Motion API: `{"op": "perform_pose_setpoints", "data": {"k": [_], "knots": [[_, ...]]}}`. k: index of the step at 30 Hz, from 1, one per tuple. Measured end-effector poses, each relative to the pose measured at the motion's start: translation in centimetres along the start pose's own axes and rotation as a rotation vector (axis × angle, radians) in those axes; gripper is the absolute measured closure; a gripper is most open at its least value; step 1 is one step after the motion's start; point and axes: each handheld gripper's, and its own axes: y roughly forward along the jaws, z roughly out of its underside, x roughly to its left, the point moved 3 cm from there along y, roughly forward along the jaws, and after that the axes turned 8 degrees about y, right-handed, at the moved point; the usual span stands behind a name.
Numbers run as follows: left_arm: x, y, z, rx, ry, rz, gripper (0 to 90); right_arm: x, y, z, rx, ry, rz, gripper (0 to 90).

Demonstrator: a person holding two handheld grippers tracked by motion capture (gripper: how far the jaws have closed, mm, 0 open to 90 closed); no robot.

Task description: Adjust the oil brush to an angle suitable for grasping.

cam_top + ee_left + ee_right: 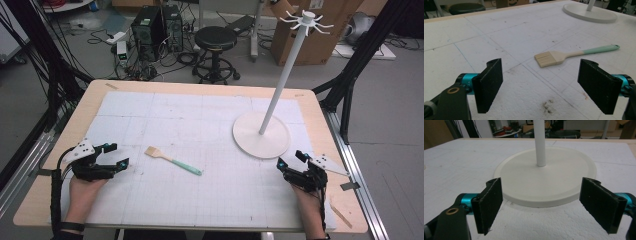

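A: Quick pass. What's on the table?

B: A flat pastry brush with a pale wooden head and mint-green handle (173,160) lies on the white gridded foam mat (200,120), left of centre. A tall white stand with a round disc base and hooks at its top (261,134) sits on the right half of the mat.

A: Grippers?

B: The left gripper (114,156) rests near the left edge of the mat, jaws spread wide, nothing between them. In the left gripper view the brush (564,56) lies ahead, between the lines of the two jaws but well forward of them, bristle end nearer, handle pointing away toward the stand base (590,13).

A: And the right?

B: The right gripper (290,159) is just below the stand base, also wide open and empty. In the right gripper view it (541,207) points straight at the base (544,182) and pole, near the rim but apart from it.

A: Progress?

B: I'd call it the very start. Brush untouched, flat on the mat, well apart from the stand. Nothing hangs on the hooks.

A: What's left?

B: My guess: everything. Left gripper reaches and closes on the brush, lifts it, then probably takes it to the stand hooks. The handle's end seems to have a loop; too small to be sure.
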Motion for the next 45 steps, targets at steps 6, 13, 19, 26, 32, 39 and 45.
{"op": "perform_pose_setpoints", "data": {"k": [6,13,19,26,32,39,45], "knots": [[0.1,0.0,0.0,-0.001,-0.012,0.0,19.8,-0.2,-0.2,0.0,-0.01,0.04,-0.006,17.9],[-0.1,0.0,0.0,-0.006,0.008,0.012,19.7,-0.3,-0.2,0.0,-0.011,0.045,0.001,16.9],[0.1,-0.1,0.0,-0.014,-0.007,0.019,19.6,-0.2,-0.2,0.0,-0.009,0.038,-0.005,16.1],[-0.1,-0.1,0.0,-0.016,0.005,0.027,20.9,-0.2,-0.1,0.0,-0.007,0.023,-0.01,15.9],[0.0,-0.1,-0.2,-0.01,-0.018,0.01,24.9,-0.2,-0.1,0.0,-0.008,0.034,-0.006,15.9],[-0.6,-0.3,-2.2,-0.07,-0.035,0.055,19.1,-0.3,-0.1,0.0,-0.003,0.037,-0.006,16.2],[-2.8,1.5,-3.7,-0.066,0.008,0.156,31.8,-0.3,-0.1,0.0,-0.001,0.037,-0.004,16.3]]}}
